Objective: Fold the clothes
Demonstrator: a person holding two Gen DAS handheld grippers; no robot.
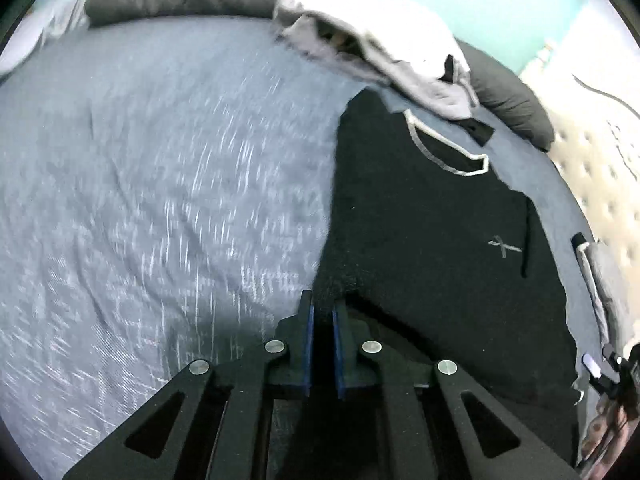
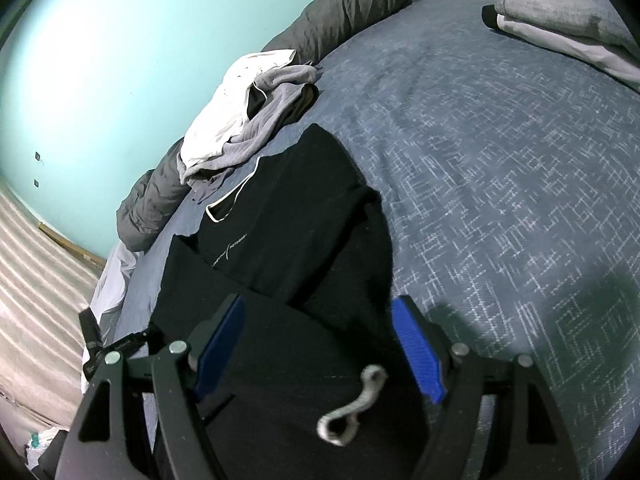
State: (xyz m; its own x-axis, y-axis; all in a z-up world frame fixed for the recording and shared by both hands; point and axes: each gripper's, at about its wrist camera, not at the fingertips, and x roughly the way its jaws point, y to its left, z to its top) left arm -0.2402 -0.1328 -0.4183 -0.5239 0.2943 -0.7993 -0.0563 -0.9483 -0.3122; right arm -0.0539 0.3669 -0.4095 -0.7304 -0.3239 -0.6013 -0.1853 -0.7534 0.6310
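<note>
Left gripper [image 1: 323, 304] angled steeply down, jaws nearly closed, pinching the near edge of the black garment [image 1: 432, 216]. Right gripper [image 2: 320, 312] tilted down over same garment, jaws wide, gripping nothing. Garment spread flat on blue bedspread [image 2: 500, 168], beside grey-white clothes pile [image 2: 240, 120].

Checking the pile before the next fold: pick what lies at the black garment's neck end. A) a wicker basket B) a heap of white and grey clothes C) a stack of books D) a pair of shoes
B: white and grey clothes lie heaped just past the black garment collar.
</note>
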